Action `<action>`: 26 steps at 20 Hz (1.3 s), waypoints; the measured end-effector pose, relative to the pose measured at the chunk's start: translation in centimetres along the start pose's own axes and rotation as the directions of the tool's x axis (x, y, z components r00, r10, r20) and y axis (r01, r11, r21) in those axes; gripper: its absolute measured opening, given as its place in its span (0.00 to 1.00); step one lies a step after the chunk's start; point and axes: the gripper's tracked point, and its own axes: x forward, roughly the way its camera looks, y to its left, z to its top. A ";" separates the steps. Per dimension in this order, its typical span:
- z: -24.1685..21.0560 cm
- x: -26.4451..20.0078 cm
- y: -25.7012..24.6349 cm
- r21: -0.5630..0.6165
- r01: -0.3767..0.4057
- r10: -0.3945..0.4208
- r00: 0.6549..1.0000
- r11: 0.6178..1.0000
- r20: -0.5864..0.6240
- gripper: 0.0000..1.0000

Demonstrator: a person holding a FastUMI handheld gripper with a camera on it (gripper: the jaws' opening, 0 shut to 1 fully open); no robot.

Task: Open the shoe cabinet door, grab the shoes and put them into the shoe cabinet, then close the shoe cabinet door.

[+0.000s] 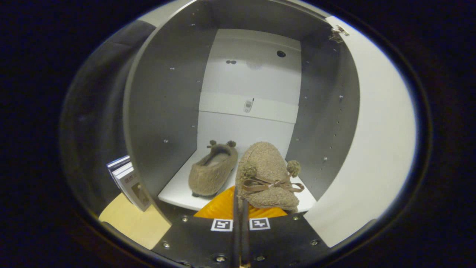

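**Second slipper at the cabinet's front edge, pinched in the gripper**

We look straight into the open shoe cabinet (167, 111), its grey side walls curving away on either side and its white back panel (253, 82) facing us. The cabinet door (379, 130) stands swung wide to the right, its white inner face turned toward us, with a metal hinge (337, 34) showing at its upper corner.

Our hand-held gripper (240, 212) has its two dark fingers drawn almost together, with just a thin slit between them. They pinch the near edge of a fuzzy brown slipper (266, 175), which sits just ahead of the fingertips with its toe pointing into the cabinet. A brown ribbon bow (273, 183) and two pompoms lie across its top. We cannot tell whether the slipper's sole rests fully on the white shelf (178, 193) or is partly lifted, since the near end overhangs the shelf's front edge.

The other slipper (212, 171) of the pair already lies on the shelf, to the left of the held one and a little deeper in, its opening facing up and its own pompoms at the far end. The two are near each other but apart.

Below the shelf edge, behind the fingers, we see something orange (219, 208). Outside the cabinet to the left, a few books (128, 182) stand on a pale wooden surface (130, 223).
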 end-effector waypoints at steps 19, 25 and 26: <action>-1.0 14.7 -6.9 0.054 0.154 -0.145 0.979 0.987 -0.143 0.04; -2.0 14.3 -5.2 0.058 0.090 -0.078 0.979 0.994 -0.189 0.22; -2.2 14.1 -5.0 0.056 0.085 -0.072 0.978 0.995 -0.196 0.22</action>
